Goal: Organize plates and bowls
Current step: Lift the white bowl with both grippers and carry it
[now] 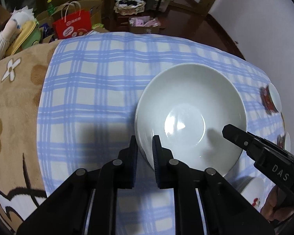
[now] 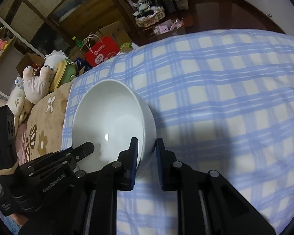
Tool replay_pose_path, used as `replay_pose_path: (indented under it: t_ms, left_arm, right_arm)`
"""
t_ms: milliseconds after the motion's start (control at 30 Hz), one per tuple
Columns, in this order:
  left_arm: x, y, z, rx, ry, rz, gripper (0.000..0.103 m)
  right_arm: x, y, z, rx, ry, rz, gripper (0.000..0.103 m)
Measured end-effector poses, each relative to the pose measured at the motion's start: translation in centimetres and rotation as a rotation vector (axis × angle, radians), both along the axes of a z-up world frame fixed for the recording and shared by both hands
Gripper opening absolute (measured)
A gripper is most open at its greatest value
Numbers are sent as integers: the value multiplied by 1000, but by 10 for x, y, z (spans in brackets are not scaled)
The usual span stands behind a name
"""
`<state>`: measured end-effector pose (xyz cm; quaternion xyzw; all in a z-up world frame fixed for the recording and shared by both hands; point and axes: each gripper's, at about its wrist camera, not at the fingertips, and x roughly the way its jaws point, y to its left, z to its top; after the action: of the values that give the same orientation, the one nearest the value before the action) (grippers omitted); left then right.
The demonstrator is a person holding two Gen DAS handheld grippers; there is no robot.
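"DAS" on the right hand-held gripper (image 1: pixel 232 131); "GenRobot.AI" on the left hand-held gripper (image 2: pixel 88 146).

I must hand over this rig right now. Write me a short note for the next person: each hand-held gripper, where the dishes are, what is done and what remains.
Left hand-held gripper: shut on the rim of the white bowl, one finger inside, one outside.
Right hand-held gripper: shut on the same bowl's opposite rim.
The bowl is over the blue checked cloth, tilted, held by both.
Other dishes: patterned plates at the cloth's right edge, a white dish with a cherry print nearer.
Done: bowl gripped.
Left: set it with the other dishes; whether those are sorted cannot be told.
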<state>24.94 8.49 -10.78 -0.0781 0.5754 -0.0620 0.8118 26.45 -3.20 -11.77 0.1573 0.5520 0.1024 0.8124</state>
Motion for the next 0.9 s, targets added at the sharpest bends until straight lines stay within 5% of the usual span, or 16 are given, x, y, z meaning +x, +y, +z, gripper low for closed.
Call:
replay_pose_path:
  t_ms: [300,900]
  left_arm:
    - [-34,-27,-13,-29,52,9,14]
    - [-79,-42,-14,27,18,-32,14]
  right_arm:
    - [-42,-30,1,-7,3,-39,19]
    - [-94,-50,-11,48,-18,-65,19]
